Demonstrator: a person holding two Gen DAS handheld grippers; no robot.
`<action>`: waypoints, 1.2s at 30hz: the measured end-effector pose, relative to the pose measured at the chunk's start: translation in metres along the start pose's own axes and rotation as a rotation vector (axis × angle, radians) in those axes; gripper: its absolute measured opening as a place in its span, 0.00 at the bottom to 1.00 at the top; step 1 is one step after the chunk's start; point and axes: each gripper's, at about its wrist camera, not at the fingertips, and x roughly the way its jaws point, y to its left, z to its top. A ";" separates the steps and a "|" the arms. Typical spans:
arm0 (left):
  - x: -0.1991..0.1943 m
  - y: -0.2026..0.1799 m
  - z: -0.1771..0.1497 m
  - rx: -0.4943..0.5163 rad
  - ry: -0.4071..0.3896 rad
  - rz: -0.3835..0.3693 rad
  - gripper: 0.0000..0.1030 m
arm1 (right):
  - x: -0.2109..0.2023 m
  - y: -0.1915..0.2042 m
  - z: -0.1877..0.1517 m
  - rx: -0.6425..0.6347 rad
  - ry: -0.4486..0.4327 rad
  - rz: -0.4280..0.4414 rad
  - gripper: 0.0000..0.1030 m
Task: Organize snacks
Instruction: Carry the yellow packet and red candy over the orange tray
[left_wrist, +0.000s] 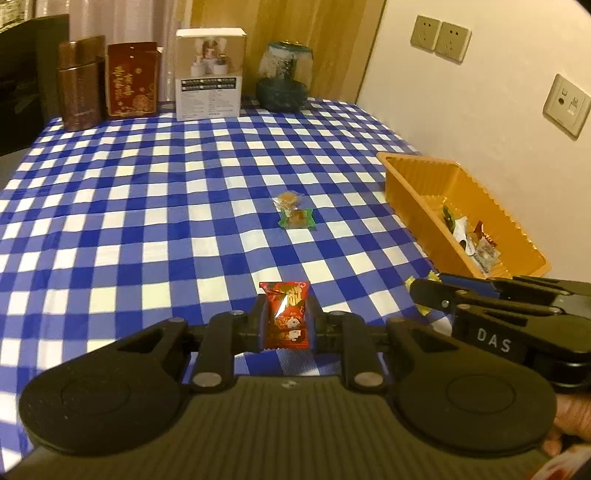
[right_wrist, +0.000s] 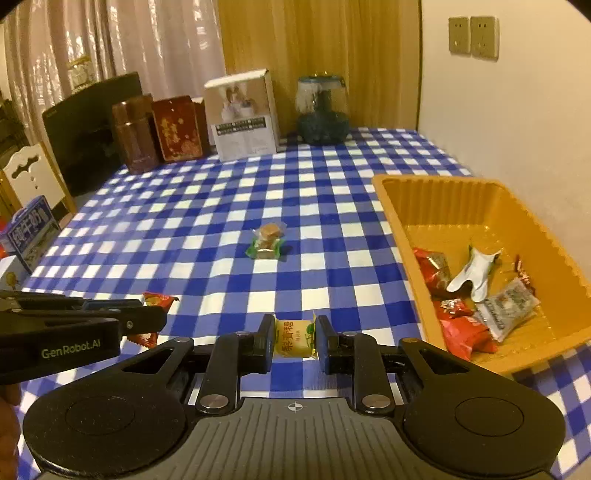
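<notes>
My left gripper (left_wrist: 287, 317) clamps a red candy (left_wrist: 286, 314); right gripper (right_wrist: 294, 338) clamps a yellow candy (right_wrist: 294, 339), orange tray (right_wrist: 391, 206) just right of it.

A white box (left_wrist: 209, 74), 2 dark red tins (left_wrist: 107, 81) and a glass jar (left_wrist: 283, 75) line the checked tablecloth's (left_wrist: 166, 192) far edge.

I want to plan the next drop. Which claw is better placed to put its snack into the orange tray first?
The right claw. It grips a yellow candy beside the orange tray. The left claw, gripping a red candy, is farther away.
</notes>
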 end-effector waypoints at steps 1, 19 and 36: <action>-0.005 -0.001 -0.001 -0.007 -0.003 0.003 0.17 | -0.006 0.001 0.000 0.001 -0.006 0.002 0.23; -0.068 -0.022 -0.013 -0.067 -0.038 0.012 0.17 | -0.077 0.003 -0.006 -0.007 -0.077 0.011 0.23; -0.065 -0.084 -0.008 -0.022 -0.032 -0.102 0.17 | -0.115 -0.057 -0.014 0.066 -0.103 -0.102 0.23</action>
